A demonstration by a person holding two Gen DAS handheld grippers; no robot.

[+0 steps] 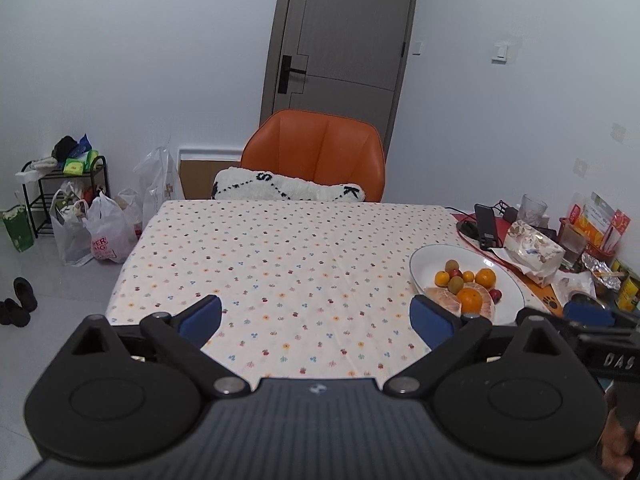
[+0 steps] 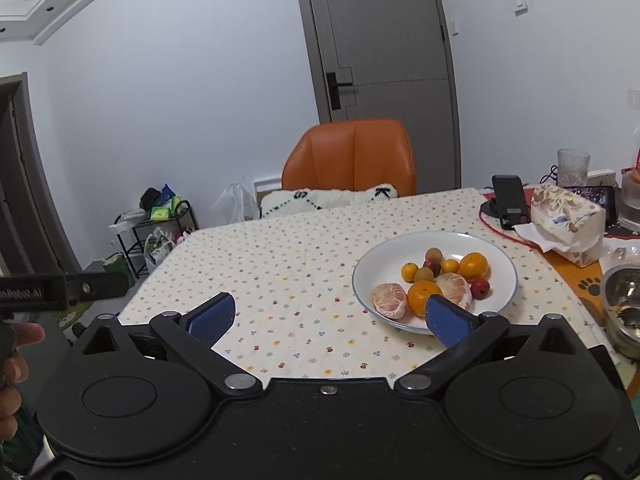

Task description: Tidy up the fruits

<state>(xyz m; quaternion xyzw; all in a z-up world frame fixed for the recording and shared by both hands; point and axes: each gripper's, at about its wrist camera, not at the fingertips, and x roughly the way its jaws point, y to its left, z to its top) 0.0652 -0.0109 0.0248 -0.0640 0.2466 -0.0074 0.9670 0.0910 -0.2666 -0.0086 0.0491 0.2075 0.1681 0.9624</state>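
A white plate (image 2: 496, 248) (image 1: 432, 258) on the dotted tablecloth holds the fruit: oranges (image 2: 474, 266) (image 1: 485, 277), two peeled pomelo halves (image 2: 389, 299) (image 1: 443, 300), brownish kiwis (image 2: 424, 274) (image 1: 455, 283) and small red fruits (image 2: 480, 288) (image 1: 495, 294). My left gripper (image 1: 316, 318) hovers open above the cloth, left of the plate, empty. My right gripper (image 2: 328, 318) is open too, its right finger over the plate's near rim, nothing held. In the left wrist view the right gripper's body shows at the right edge.
An orange chair (image 1: 316, 152) with a white cushion (image 1: 288, 188) stands at the table's far side. Right of the plate lie a phone (image 2: 510, 200), a tissue pack (image 2: 568, 220), a glass (image 2: 573, 166), snack packs (image 1: 600, 224) and a metal bowl (image 2: 624, 304). Bags (image 1: 96, 228) sit on the floor.
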